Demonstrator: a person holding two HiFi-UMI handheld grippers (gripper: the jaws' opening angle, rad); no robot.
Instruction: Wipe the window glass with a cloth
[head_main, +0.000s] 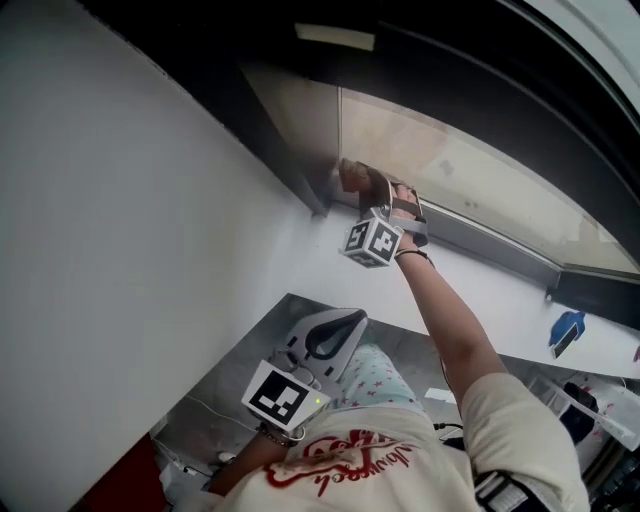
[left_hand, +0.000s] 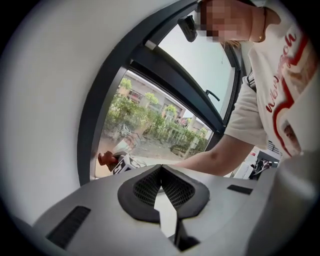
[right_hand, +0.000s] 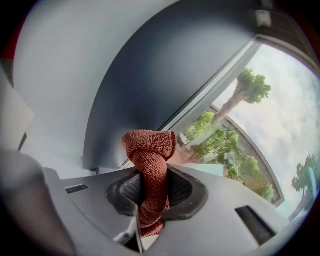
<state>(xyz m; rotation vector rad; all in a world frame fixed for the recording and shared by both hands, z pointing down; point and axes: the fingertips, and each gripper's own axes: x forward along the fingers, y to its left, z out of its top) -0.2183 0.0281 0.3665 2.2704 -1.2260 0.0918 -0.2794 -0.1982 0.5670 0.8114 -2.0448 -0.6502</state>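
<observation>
- Jaws of my right gripper (right_hand: 150, 176) are clamped on a rust-red cloth (right_hand: 149, 150). The cloth runs up between the two pads and ends in a folded, knot-like bulge above the tips.
- From the head view, the right gripper is held out at the end of an outstretched arm (head_main: 450, 320). It puts the cloth at a bottom corner of the window glass (head_main: 450, 160), just beside the dark window frame (head_main: 300, 165).
- I cannot tell whether the cloth touches the glass or sits just off it.
- My left gripper (left_hand: 161, 171) has its jaws pressed together at the tips, with nothing between them.
- The head view shows the left gripper low and close to the person's body, well apart from the window. Its tips point toward the white wall (head_main: 120, 220).
- The left gripper view looks up at the window. The right gripper's marker cube (left_hand: 122, 164) and the red cloth sit at the pane's bottom corner, next to the frame.
- Through the glass I see green trees, shrubs and a building under a pale sky.
- A grey rail (head_main: 480, 240) runs along the bottom edge of the pane.
- The person wears a white shirt (head_main: 380, 455) with red print.
</observation>
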